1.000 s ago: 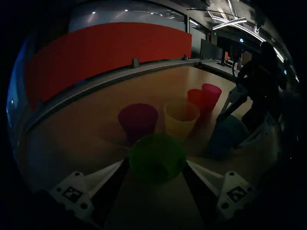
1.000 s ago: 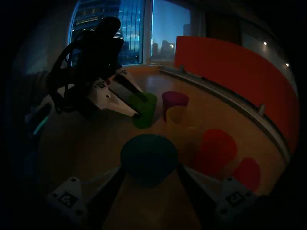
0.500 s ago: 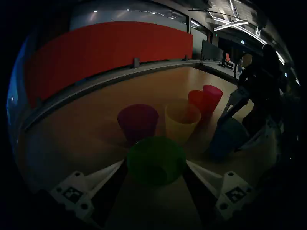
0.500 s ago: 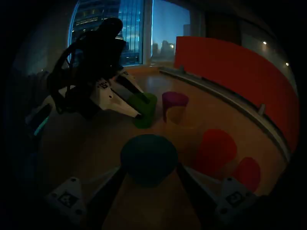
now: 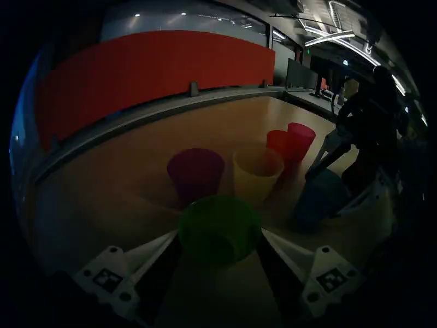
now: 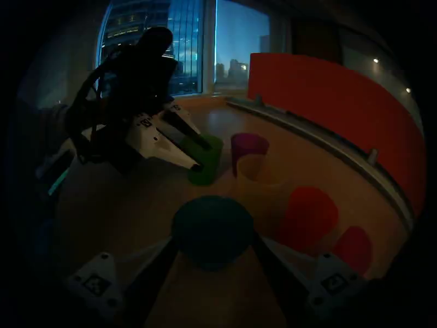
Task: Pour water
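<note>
A green cup (image 5: 219,229) sits between the fingers of my left gripper (image 5: 218,240), which is shut on it just above the wooden table (image 5: 125,180). In the right gripper view the same green cup (image 6: 205,158) and the left gripper (image 6: 188,150) appear at upper left. My right gripper (image 6: 213,246) is shut on a teal cup (image 6: 213,232); the left gripper view has that teal cup (image 5: 319,198) at the right. Between them stand a purple cup (image 5: 195,174), a yellow cup (image 5: 257,174), a red cup (image 5: 279,145) and a pink cup (image 5: 301,139).
A red partition (image 5: 153,71) runs along the table's far edge behind a grey rail. Large windows (image 6: 185,44) with a dusk skyline lie beyond the table in the right gripper view. The person's dark arm (image 6: 136,76) holds the left gripper. The room is dim.
The left gripper with the green cup has drifted slightly; the green cup now sits a little higher and farther left in its view. The right gripper and teal cup have barely moved.
</note>
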The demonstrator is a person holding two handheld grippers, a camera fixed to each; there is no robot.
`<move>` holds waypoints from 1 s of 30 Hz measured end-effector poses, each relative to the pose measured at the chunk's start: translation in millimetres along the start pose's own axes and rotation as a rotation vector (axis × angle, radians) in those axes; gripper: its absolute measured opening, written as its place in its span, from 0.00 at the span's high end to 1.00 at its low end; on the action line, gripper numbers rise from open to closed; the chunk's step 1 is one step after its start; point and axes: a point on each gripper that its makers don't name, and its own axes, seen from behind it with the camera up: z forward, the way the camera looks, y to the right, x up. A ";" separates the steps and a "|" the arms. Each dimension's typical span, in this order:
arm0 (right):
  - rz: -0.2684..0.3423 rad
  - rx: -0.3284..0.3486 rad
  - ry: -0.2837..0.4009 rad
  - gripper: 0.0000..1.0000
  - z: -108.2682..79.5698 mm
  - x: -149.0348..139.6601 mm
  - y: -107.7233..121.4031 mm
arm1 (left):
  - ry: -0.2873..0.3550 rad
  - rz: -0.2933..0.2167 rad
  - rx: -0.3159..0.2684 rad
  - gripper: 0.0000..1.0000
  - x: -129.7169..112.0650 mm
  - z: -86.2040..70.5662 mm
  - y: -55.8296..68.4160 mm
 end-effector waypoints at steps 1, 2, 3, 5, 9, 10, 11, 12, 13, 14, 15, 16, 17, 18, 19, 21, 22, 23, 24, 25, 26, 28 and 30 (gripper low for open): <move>0.001 0.000 0.001 0.07 0.5 0.3 -0.3 | 0.001 0.002 0.001 0.13 0.1 -0.5 0.1; 0.002 -0.001 0.002 0.07 0.9 0.6 -0.5 | 0.001 0.003 0.001 0.13 0.1 -1.0 0.1; 0.002 0.001 0.004 0.07 1.3 0.8 -1.2 | 0.002 0.004 0.001 0.13 0.3 -1.5 0.1; 0.003 0.003 0.007 0.07 2.1 1.3 -2.6 | 0.003 0.005 0.002 0.13 0.8 -2.5 0.1; 0.008 0.002 0.014 0.07 3.0 2.3 -3.7 | 0.009 0.007 0.003 0.13 2.5 -5.0 0.7; 0.008 0.001 0.016 0.07 2.8 2.2 -3.7 | 0.011 0.008 0.003 0.13 2.9 -6.0 1.2; 0.008 0.000 0.017 0.08 2.7 2.2 -3.8 | 0.013 0.008 0.003 0.13 3.2 -6.8 1.7; 0.010 0.001 0.018 0.08 2.2 2.0 -4.3 | 0.015 0.009 0.003 0.13 3.4 -7.9 2.2; 0.011 0.001 0.019 0.08 1.7 1.9 -4.8 | 0.016 0.009 0.003 0.13 3.5 -9.2 2.9; 0.012 0.002 0.020 0.08 1.2 1.8 -5.3 | 0.018 0.009 0.003 0.13 3.6 -10.3 3.5; 0.015 0.002 0.023 0.08 0.4 2.7 -5.9 | 0.021 0.009 0.004 0.13 4.0 -11.6 4.0; 0.017 0.003 0.028 0.08 -0.5 3.7 -6.5 | 0.024 0.010 0.005 0.13 4.4 -13.1 4.5; 0.020 0.003 0.031 0.08 -1.3 4.7 -7.0 | 0.026 0.010 0.006 0.13 4.8 -14.4 5.0; 0.022 0.002 0.036 0.08 -2.8 6.1 -7.2 | 0.030 0.010 0.007 0.13 5.3 -16.0 5.4; 0.025 0.000 0.042 0.08 -4.5 7.9 -7.4 | 0.035 0.008 0.009 0.13 5.9 -17.9 5.9; 0.028 -0.005 0.053 0.08 -8.2 11.5 -7.4 | 0.042 0.005 0.011 0.13 6.9 -21.4 7.0; 0.028 -0.008 0.060 0.08 -10.7 13.9 -7.1 | 0.046 0.003 0.011 0.13 7.5 -23.5 7.8; 0.029 -0.012 0.066 0.08 -13.0 16.0 -6.9 | 0.050 0.001 0.012 0.13 8.0 -25.4 8.5; 0.030 -0.016 0.072 0.08 -15.8 18.2 -6.5 | 0.055 0.000 0.012 0.13 9.0 -27.7 9.6; 0.031 -0.021 0.078 0.08 -19.1 20.6 -6.1 | 0.062 -0.001 0.012 0.13 10.2 -30.3 10.9; 0.031 -0.025 0.084 0.08 -21.9 22.7 -5.8 | 0.068 -0.002 0.013 0.13 11.2 -32.7 12.0; 0.033 -0.033 0.096 0.08 -29.0 26.7 -5.3 | 0.084 -0.001 0.017 0.13 15.0 -38.8 14.1; 0.035 -0.040 0.107 0.08 -35.9 30.4 -4.9 | 0.100 0.002 0.020 0.13 18.9 -44.7 16.4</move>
